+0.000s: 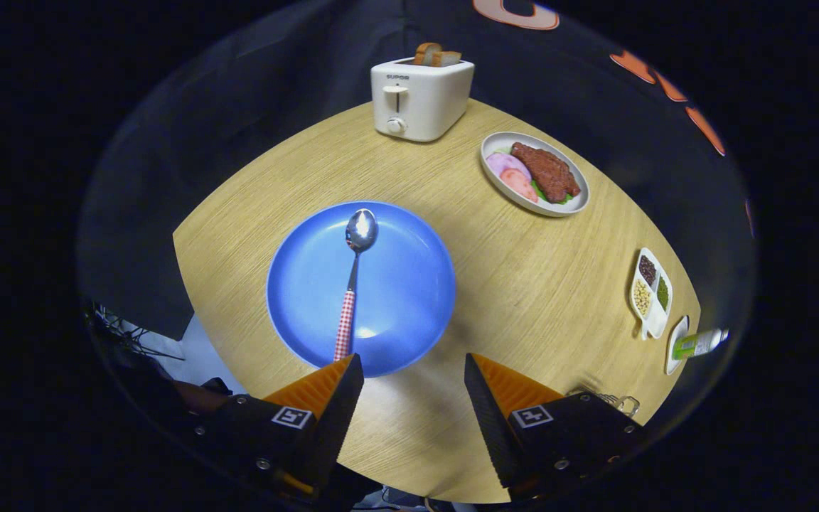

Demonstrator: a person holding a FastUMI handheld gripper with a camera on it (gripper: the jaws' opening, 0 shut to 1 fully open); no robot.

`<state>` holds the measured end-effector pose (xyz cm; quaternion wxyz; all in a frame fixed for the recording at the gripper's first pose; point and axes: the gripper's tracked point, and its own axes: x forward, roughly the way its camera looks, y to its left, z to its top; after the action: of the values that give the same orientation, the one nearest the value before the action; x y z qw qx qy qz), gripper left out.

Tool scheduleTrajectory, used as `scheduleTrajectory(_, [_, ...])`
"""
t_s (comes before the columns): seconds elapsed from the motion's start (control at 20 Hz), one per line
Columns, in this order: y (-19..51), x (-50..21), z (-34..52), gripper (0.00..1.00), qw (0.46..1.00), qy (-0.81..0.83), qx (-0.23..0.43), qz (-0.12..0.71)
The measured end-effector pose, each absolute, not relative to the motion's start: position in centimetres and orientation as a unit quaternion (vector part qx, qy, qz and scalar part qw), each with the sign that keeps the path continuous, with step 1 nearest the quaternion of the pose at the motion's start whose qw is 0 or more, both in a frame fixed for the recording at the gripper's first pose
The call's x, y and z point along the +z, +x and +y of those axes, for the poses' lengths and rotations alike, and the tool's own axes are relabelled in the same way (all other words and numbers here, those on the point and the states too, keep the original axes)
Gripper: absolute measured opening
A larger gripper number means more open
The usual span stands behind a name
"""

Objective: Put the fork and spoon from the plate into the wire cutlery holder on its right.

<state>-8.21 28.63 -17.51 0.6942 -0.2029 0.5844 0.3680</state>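
Tongs (414, 366) open; spoon (352, 281) on plate (409, 284) just ahead.

Staged dining booth: you face a round wooden table (523, 284) backed by black cloth. Beyond your fingers: toaster (421, 96) with bread, plate of meat (534, 173), divided dish of beans (651, 291).
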Motion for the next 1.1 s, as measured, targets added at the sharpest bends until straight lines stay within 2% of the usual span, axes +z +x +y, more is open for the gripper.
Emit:
scheduleTrajectory(0.4, [-10.6, -21.8, 32.2, 0.87, 0.662, -0.235, 0.37, 0.608])
scheduleTrajectory(0.7, [-10.9, -23.4, 32.9, 0.77, 0.652, -0.248, 0.351, 0.624])
scheduleTrajectory(0.9, [-11.5, -23.5, 33.6, 0.55, 0.646, -0.238, 0.358, 0.631])
scheduleTrajectory(1.0, [-12.3, -23.5, 34.1, 0.39, 0.638, -0.223, 0.362, 0.641])
scheduleTrajectory(1.05, [-12.2, -23.6, 34.2, 0.22, 0.639, -0.223, 0.361, 0.642])
scheduleTrajectory(1.1, [-12.0, -23.5, 34.0, 0.16, 0.637, -0.221, 0.362, 0.644])
